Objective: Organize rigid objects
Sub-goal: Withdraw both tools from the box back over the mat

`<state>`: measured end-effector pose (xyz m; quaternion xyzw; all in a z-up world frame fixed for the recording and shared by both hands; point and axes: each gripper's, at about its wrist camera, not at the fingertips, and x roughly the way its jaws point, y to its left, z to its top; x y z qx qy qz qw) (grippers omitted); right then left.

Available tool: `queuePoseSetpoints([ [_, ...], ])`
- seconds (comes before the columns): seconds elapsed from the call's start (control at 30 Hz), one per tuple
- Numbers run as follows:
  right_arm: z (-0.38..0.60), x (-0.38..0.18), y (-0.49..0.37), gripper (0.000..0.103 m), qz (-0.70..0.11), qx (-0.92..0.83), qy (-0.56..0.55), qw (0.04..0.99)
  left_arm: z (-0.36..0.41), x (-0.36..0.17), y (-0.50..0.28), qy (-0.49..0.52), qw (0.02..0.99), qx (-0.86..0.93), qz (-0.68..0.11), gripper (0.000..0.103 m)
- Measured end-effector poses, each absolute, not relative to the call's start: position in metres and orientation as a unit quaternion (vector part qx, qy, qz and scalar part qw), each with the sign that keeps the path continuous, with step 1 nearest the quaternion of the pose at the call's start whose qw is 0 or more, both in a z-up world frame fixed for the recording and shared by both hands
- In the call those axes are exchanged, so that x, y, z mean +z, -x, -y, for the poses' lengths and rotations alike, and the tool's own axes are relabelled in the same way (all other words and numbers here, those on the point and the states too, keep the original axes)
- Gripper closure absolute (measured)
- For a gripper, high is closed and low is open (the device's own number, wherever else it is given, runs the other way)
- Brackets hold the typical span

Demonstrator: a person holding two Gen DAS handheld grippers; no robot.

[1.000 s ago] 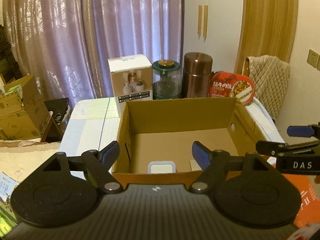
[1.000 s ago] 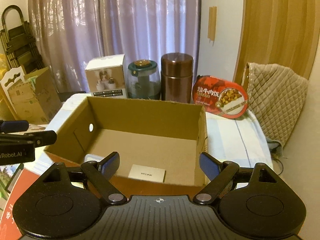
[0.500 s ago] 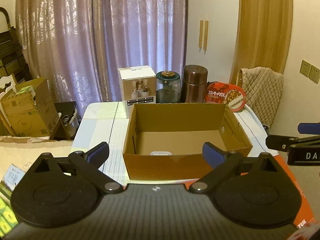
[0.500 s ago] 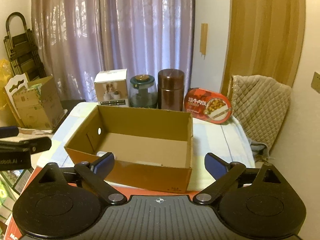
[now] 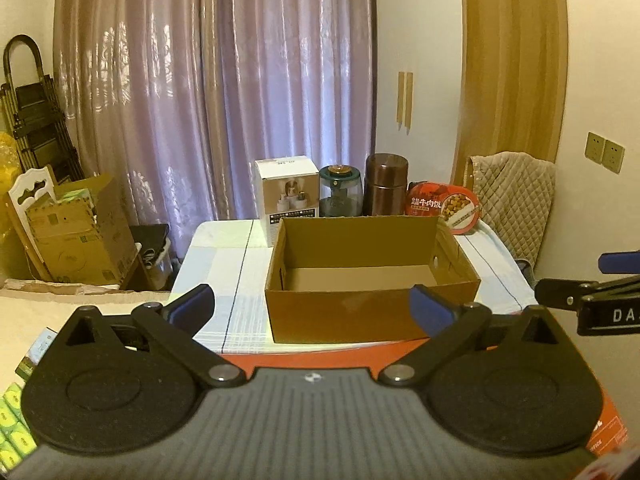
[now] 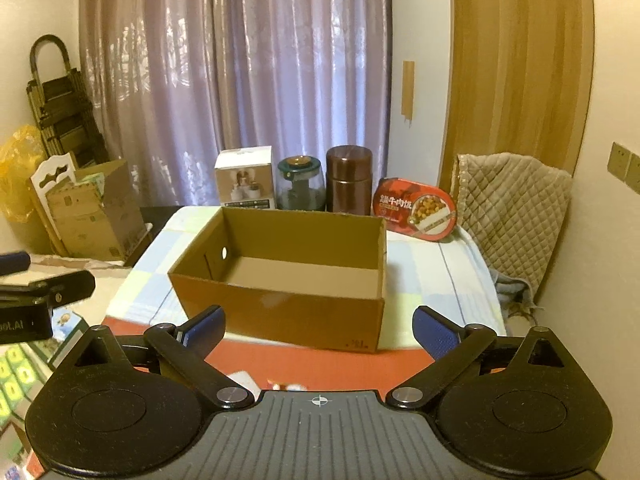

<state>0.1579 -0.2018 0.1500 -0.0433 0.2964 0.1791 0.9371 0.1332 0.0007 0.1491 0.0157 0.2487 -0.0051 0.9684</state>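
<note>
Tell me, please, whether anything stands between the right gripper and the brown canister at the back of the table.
Yes. The open cardboard box sits directly between the right gripper and the brown canister, which stands just behind the box's back wall. The gripper is open and holds nothing; reaching the canister would likely mean going over or around the box.

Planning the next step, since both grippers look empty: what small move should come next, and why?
Probably reach the right gripper toward the brown canister behind the cardboard box; both grippers are open and empty, and it stands outside.

Clothed table (image 5: 224, 280) bears cardboard box (image 5: 340, 316), perhaps book (image 6: 320, 360).
</note>
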Motion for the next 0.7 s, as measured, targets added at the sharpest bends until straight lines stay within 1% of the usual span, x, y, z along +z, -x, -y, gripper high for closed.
queuePoseSetpoints([
  [0.1,0.209,0.149,-0.137,0.006,-0.285,0.174,0.045,0.942,-0.002,0.150,-0.115,-0.002,0.970,-0.006,-0.244,0.001],
  [0.4,0.221,0.145,-0.092,0.006,-0.284,0.170,0.041,0.943,0.002,0.148,-0.066,-0.006,0.973,-0.008,-0.232,0.001],
  [0.7,0.228,0.129,-0.065,0.006,-0.283,0.175,0.051,0.942,0.004,0.131,-0.043,-0.008,0.972,-0.002,-0.234,0.001],
])
